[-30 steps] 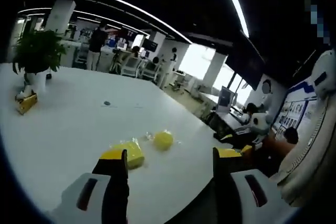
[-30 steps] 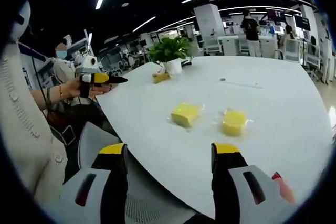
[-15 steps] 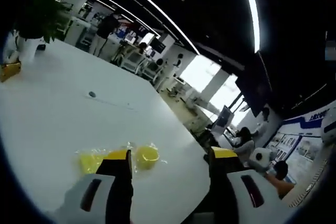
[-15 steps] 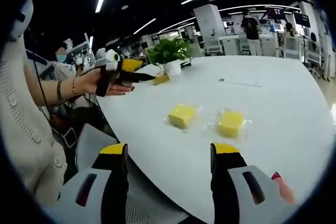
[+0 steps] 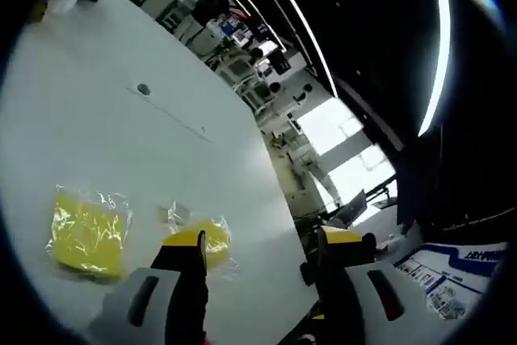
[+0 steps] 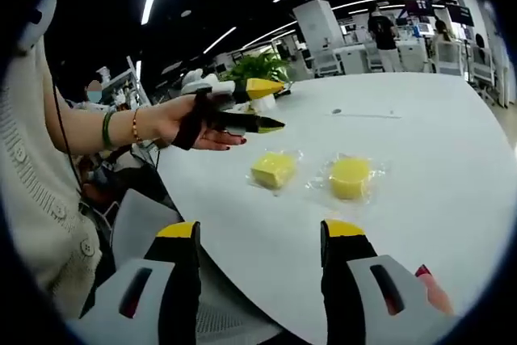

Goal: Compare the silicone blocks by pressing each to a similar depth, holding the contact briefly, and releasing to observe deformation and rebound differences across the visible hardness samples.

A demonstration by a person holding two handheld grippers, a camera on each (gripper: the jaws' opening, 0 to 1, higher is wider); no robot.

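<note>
Swinging in over the table (image 6: 452,167) is the big change: a second ago the left gripper (image 6: 266,107) was held off past the table's edge near the person's body, and now the right gripper view shows it carried out above the white top, with the hand (image 6: 190,119) wrapped around its grip. Its yellow-tipped jaws stand apart with nothing between them, pointing toward the two samples.

Both silicone blocks sit side by side on the table, each in a crinkly clear wrapper, a little apart from each other and not touching. In the right gripper view the squarer block (image 6: 273,169) lies nearer the incoming left gripper, and the rounder block (image 6: 349,177) is beside it. The left gripper view has tipped downward a lot compared with before (that's the camera moving, not the blocks), so it now looks down on the squarer block (image 5: 87,230) off to one side, while the rounder block (image 5: 212,236) is just beyond its own jaw tip.

The right gripper (image 6: 258,236) hangs back near the table's edge, jaws wide and empty, well short of both blocks.

My read: no press has happened yet, neither block looks dented or touched. The left gripper is lining up for first contact, and I can't tell which block it's going for. Whichever goes first, the wrapper may crinkle and slide a bit.
</note>
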